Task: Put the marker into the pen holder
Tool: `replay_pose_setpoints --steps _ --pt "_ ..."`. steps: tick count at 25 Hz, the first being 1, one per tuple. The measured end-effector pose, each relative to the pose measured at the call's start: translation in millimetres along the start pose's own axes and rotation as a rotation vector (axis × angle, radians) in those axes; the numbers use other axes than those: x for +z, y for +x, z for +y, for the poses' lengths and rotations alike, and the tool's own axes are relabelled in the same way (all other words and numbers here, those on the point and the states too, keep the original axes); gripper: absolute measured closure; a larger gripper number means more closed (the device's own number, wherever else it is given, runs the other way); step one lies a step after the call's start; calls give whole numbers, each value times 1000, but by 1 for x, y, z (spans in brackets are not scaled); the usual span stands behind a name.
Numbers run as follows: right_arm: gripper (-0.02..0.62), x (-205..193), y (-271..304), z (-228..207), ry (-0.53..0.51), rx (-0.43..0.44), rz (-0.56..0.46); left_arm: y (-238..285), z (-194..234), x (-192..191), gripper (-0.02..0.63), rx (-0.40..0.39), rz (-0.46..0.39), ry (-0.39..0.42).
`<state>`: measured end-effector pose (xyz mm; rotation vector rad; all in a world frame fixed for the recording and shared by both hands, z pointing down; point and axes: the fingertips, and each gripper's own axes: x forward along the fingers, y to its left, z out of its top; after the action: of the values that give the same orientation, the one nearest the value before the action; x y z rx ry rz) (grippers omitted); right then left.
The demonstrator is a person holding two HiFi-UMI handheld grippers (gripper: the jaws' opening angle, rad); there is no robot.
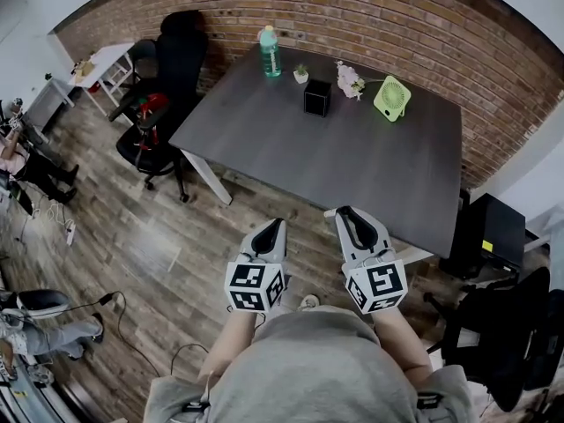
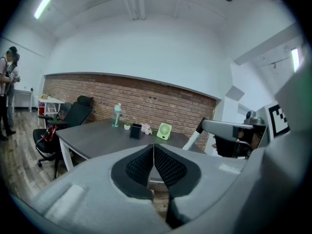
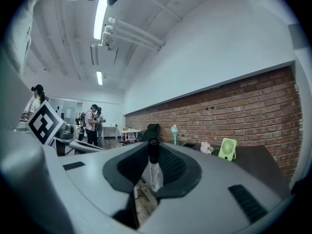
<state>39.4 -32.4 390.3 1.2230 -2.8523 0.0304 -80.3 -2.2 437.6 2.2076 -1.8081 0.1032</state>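
My right tool (image 1: pixel 357 223) is shut on the marker (image 3: pixel 155 174). In the right gripper view the marker is pinched between the two dark pads. Its long axis runs up and down the frame, across the line of the jaws, with the black cap at the top and the white barrel pointing down toward the floor. My left tool (image 2: pixel 153 152) has its jaws pressed together with nothing between them.

In the head view both tools sit low in the frame, short of the near edge of the worktop (image 1: pixel 352 174). The pen holder (image 1: pixel 317 97), a small black box, stands well apart from them in the upper centre of the frame, near the far edge. A green bottle (image 1: pixel 270 51) stands to its left and a small green fan (image 1: pixel 391 98) to its right. From my right tool the holder lies straight up the frame and a little to the left. It is about as far from one tool as the other, but only the right one carries the marker.

I judge the next move to be a long carry forward over the worktop. The marker should stay upright so that its lower end comes down over the holder's mouth.
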Motion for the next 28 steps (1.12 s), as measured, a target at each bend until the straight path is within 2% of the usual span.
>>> replay_pose_setpoints --steps 18,28 --pt "529 1 66 -51 22 -25 1 76 30 13 584 3 29 -18" --pt "529 -3 134 -93 11 -52 13 145 69 28 584 -7 36 -20"
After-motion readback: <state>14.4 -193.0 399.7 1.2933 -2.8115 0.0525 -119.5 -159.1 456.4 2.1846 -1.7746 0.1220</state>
